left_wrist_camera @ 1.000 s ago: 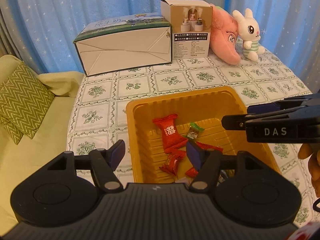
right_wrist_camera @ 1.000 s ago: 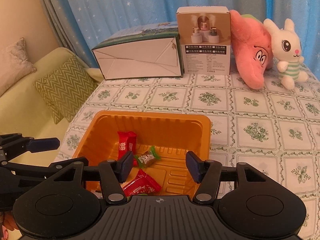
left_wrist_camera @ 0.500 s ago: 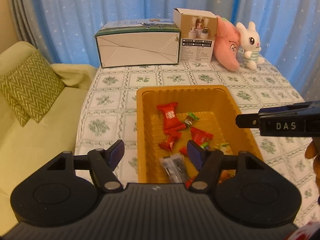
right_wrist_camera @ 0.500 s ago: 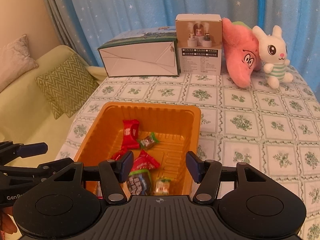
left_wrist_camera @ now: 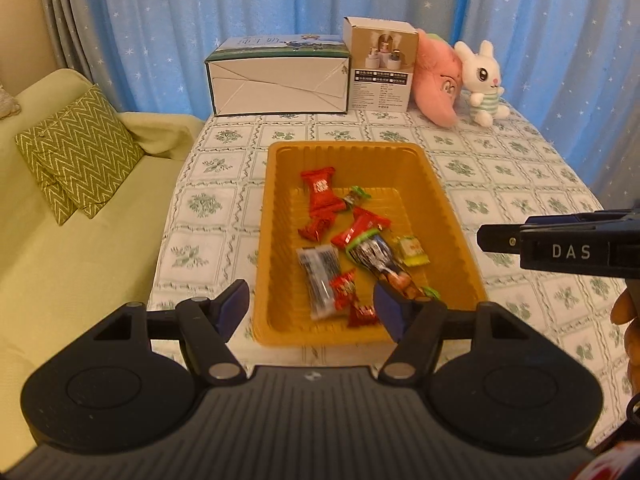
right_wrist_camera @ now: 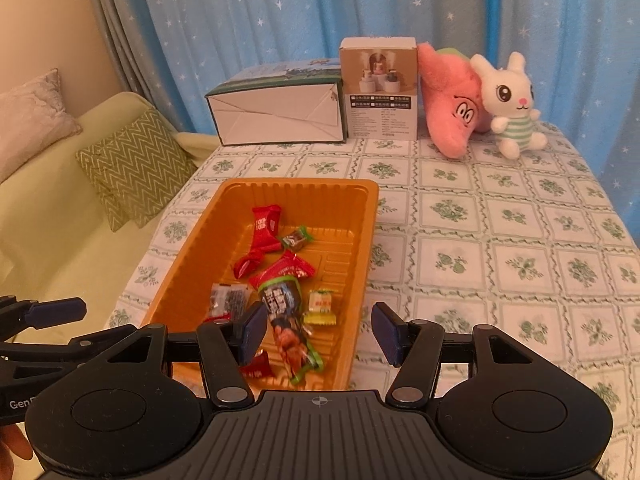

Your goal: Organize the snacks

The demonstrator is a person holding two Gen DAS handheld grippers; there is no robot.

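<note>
Left tool (left_wrist_camera: 311,304) jaws apart, empty, above near end of tray (left_wrist_camera: 276,240). Right tool (right_wrist_camera: 318,332) jaws apart, empty, over tray's (right_wrist_camera: 362,240) near right rim. Snacks (left_wrist_camera: 320,194) all lie in the orange tray on table (left_wrist_camera: 500,184). Boxes (left_wrist_camera: 276,80) and plush toys (left_wrist_camera: 484,80) at far edge.

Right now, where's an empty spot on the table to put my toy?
Bare tablecloth lies right of the orange tray, in front of the bunny plush. The back edge is crowded with boxes and plushies; the tray holds snacks.
</note>
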